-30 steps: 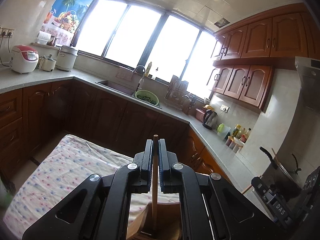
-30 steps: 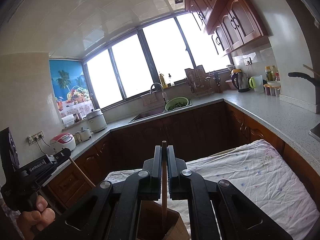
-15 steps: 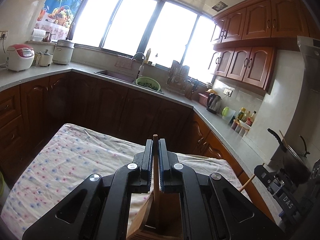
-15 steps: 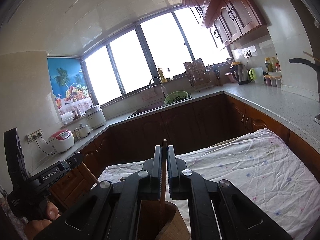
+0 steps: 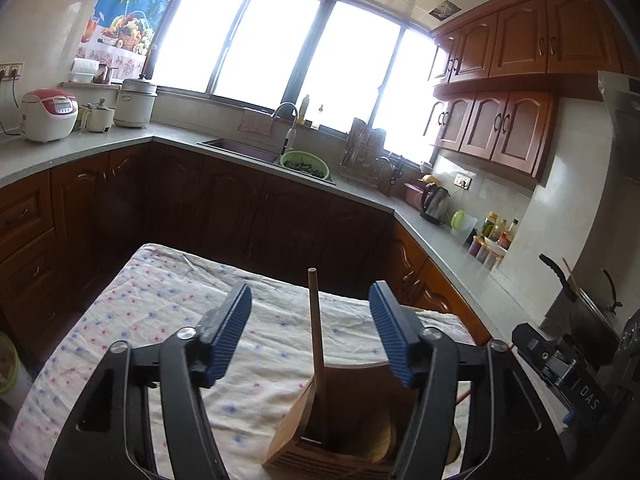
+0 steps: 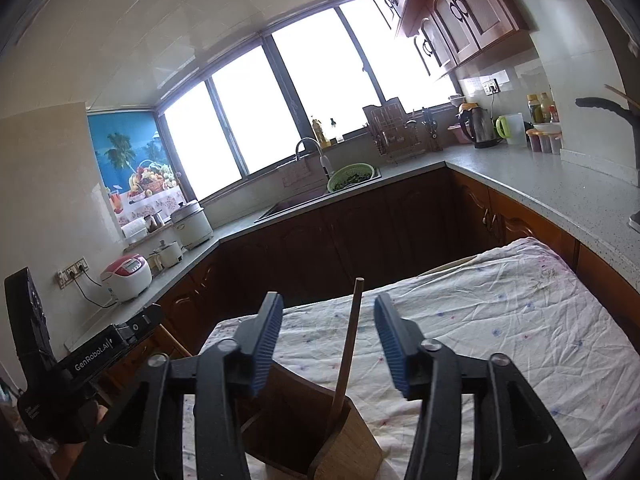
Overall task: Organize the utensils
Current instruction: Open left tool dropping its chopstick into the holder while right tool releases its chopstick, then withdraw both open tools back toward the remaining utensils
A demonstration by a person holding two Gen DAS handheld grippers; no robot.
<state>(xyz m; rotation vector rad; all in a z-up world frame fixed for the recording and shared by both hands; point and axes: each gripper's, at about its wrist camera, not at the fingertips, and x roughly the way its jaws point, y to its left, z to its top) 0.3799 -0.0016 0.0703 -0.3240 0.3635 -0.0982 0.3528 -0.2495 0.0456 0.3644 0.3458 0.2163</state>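
Wooden cabinets, a grey counter and bright windows ring the kitchen, and a surface (image 5: 132, 312) draped in a white cloth with small pink and blue dots sits in the middle of it. On that cloth stands a brown wooden utensil holder (image 5: 352, 432) with an open top.

Seen from the left wrist, the left gripper (image 5: 310, 334) has its blue ribbed fingers (image 5: 230, 328) spread wide, and a thin wooden chopstick (image 5: 318, 344) stands free between them, its lower end down inside the holder. In the right wrist view, the right gripper (image 6: 328, 344) is spread just as wide, holding nothing, with a second thin wooden stick (image 6: 348, 344) leaning slightly in the holder (image 6: 304, 432) between its fingers (image 6: 264, 342) without touching either one.

I judge the step in hand to be the release: both sticks look dropped into the holder. The next move likely calls for drawing each gripper straight back and up so the open fingers do not knock the leaning sticks or tip the holder, then finding any utensil left to sort.

Around it, the cloth shows no loose utensils. The two grippers work close together over one small holder, so they could crowd each other.
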